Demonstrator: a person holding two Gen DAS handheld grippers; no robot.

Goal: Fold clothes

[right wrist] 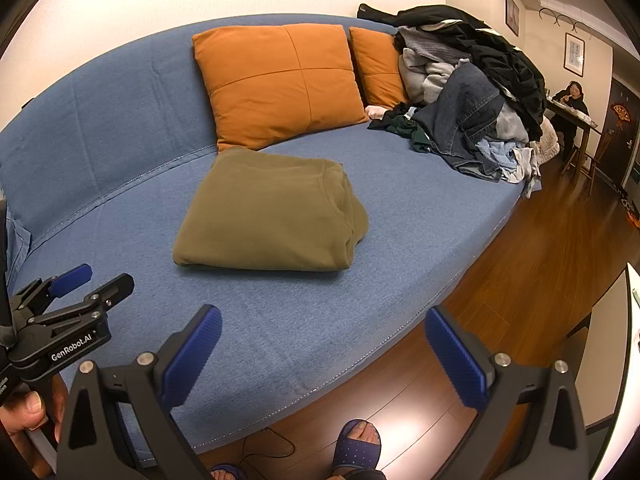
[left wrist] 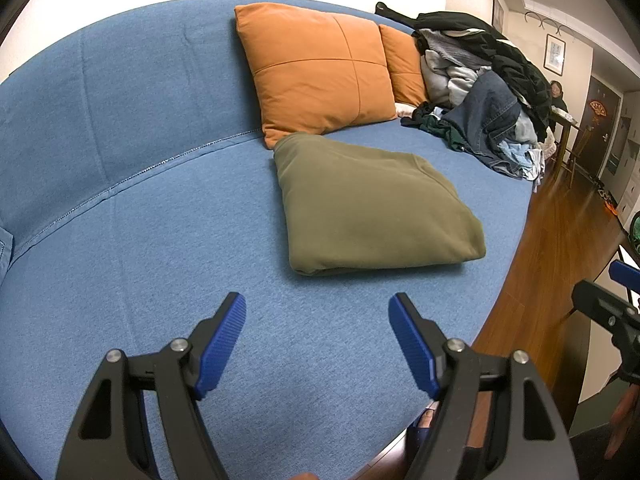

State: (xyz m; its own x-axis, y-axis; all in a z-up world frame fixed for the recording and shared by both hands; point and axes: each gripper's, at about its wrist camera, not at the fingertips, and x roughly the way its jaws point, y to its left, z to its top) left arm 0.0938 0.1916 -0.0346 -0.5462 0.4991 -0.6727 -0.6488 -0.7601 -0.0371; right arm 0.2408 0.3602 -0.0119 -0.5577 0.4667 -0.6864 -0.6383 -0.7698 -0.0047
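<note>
A folded olive-green garment (left wrist: 372,208) (right wrist: 268,212) lies flat on the blue sofa seat (left wrist: 180,248) (right wrist: 320,312), just in front of an orange cushion. A heap of unfolded clothes (left wrist: 488,92) (right wrist: 468,100), with jeans and dark and grey pieces, sits at the sofa's right end. My left gripper (left wrist: 318,314) hovers open over the seat, short of the folded garment, with nothing between its blue pads. My right gripper (right wrist: 322,326) is open and empty above the sofa's front edge. The left gripper (right wrist: 80,284) also shows at the lower left of the right wrist view.
Two orange cushions (left wrist: 320,68) (right wrist: 280,80) lean on the sofa back. Wooden floor (right wrist: 520,264) runs along the sofa's front; slippered feet (right wrist: 356,444) and a cable lie below. A person (right wrist: 570,100) sits at a table far right.
</note>
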